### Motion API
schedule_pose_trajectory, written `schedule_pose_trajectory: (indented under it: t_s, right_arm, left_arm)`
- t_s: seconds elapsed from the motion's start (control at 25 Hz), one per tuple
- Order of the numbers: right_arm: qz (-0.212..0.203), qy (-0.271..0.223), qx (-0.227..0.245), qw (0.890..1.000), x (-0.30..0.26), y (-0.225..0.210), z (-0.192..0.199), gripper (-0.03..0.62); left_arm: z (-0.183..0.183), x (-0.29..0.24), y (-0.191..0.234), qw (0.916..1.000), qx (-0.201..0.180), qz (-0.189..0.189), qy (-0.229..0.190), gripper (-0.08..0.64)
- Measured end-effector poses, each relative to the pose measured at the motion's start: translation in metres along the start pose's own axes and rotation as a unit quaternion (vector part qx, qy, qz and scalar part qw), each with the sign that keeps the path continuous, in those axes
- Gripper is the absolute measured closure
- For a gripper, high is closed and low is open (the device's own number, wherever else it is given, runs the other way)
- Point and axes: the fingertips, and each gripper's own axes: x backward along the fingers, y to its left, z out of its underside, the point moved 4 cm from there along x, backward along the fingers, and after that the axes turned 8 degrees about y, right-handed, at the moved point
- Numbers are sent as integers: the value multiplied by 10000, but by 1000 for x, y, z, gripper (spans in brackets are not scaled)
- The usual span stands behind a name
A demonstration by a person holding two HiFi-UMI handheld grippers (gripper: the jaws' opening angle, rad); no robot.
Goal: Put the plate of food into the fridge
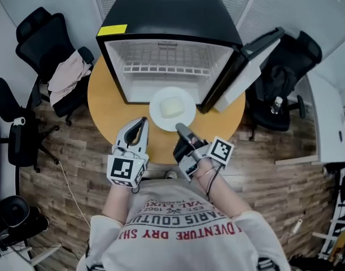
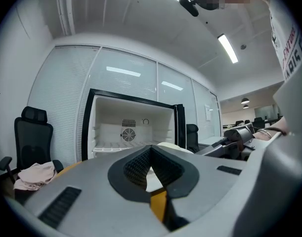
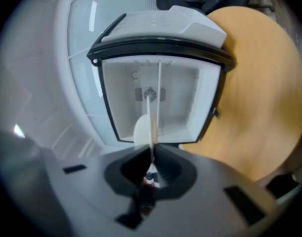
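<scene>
The plate [image 1: 172,109], with a pale block of food [image 1: 173,105] on it, is held level just in front of the open fridge [image 1: 172,16], above the round wooden table [image 1: 104,106]. Its near rim is pinched by the right gripper [image 1: 180,127]. In the right gripper view the jaws are seen closed on the rim, with the plate edge-on as a thin line running from the pads towards the fridge interior. The left gripper [image 1: 139,123] is held just beside the plate's left edge, apart from it. Its jaw tips are brought together and nothing is gripped between them. The fridge door [image 1: 257,61] is swung wide to the right.
</scene>
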Motion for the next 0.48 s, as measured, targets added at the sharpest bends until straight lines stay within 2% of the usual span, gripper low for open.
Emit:
schedule_pose_trajectory:
  t_s: [0.16, 0.48]
  right_arm:
    - [-37, 45, -38, 10000, -8, 2, -20, 554]
    - [-76, -64, -86, 9999, -48, 5, -47, 552]
  left_arm:
    - [-2, -17, 3, 9999, 43, -94, 39, 529]
    - [-6, -46, 40, 9999, 0, -121, 111, 529]
